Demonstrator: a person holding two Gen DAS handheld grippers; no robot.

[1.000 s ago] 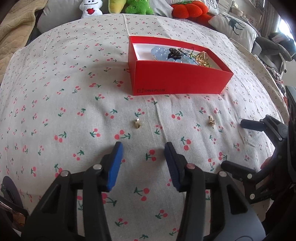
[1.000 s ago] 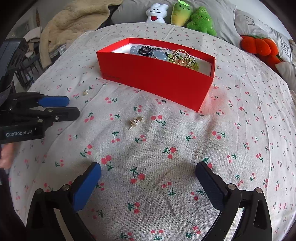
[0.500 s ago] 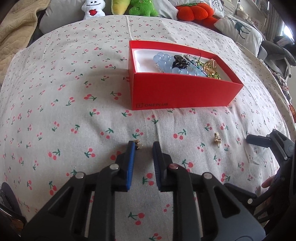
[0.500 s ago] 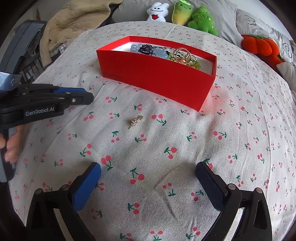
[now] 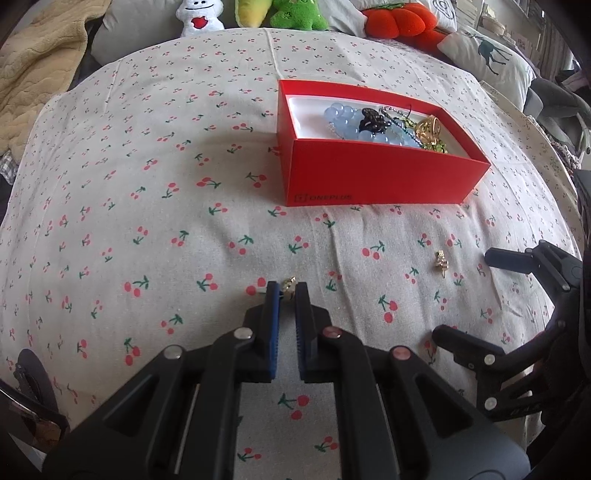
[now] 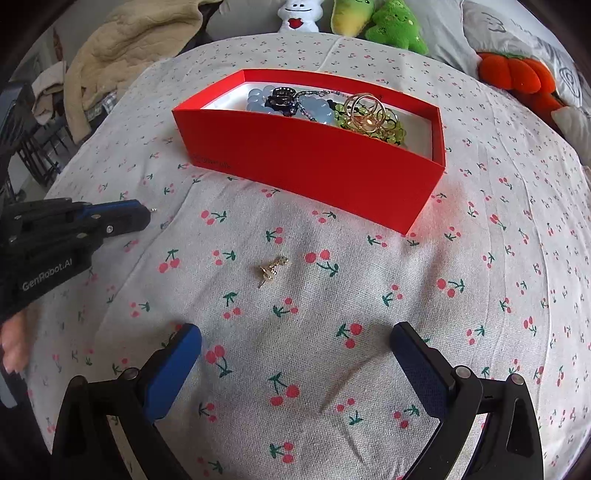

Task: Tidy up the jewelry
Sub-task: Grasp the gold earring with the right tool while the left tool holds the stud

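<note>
The left gripper [image 5: 287, 291] has its jaws nearly together, pinching a small gold earring [image 5: 289, 283] at their tips, low over the cherry-print bedspread [image 5: 147, 184]. The right gripper [image 6: 295, 341] hovers with jaws wide apart; a second gold earring [image 6: 271, 270] lies on the cloth just ahead of them. Beyond both sits the red box [image 6: 314, 166] holding beads and rings.

A box [image 5: 373, 177] sits on the bed [image 5: 147, 184], toward the far right, with a pile of jewelry [image 5: 384, 125] in it. Nearer than the box, two earrings lie on the bedcover: one [image 5: 289, 285] between the tips of the left tongs [image 5: 286, 295], the other [image 5: 441, 261] off to its right, ahead of the right tongs [image 6: 295, 350]. Soft toys [image 5: 255, 14] line the far edge, a blanket [image 5: 33, 70] at far left.
</note>
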